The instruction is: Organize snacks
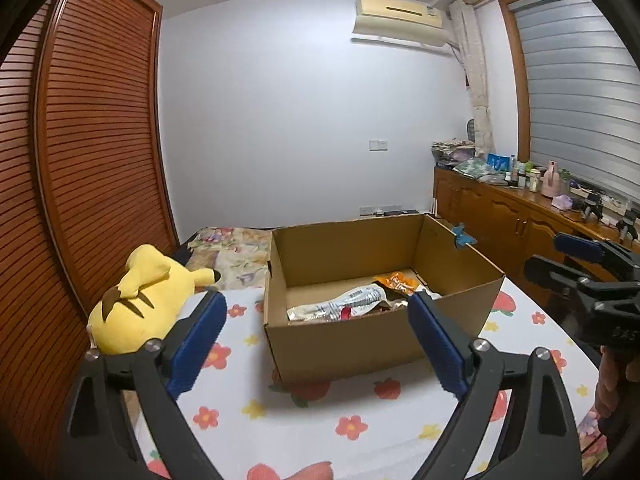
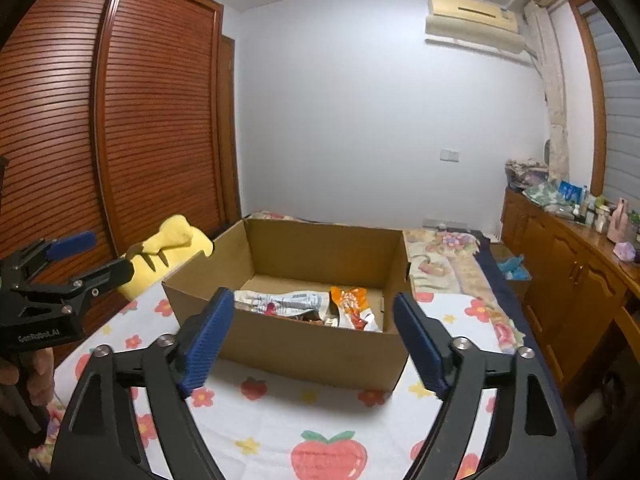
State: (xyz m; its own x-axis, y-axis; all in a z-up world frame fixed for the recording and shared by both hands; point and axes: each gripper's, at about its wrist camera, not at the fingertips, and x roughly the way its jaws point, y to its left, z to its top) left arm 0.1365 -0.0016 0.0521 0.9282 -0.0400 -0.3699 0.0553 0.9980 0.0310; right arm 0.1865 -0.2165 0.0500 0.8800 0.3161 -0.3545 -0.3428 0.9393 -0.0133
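Both grippers sit up close to the lens, left gripper (image 1: 316,320) and right gripper (image 2: 314,320), each with its blue pads spread wide and nothing between them, so fully released. They hover over a bedsheet (image 1: 304,420) printed with strawberries and little flowers. Just past them is an open cardboard box (image 2: 304,344) on the bed. Snack packets (image 2: 288,302) are lying in the bottom of it, a silvery one and an orange one (image 2: 350,300) next to each other. Yellow plush toy (image 1: 136,304) lies left of the box by the slatted wardrobe (image 1: 92,152), and a wooden cabinet (image 2: 568,276) runs along the right
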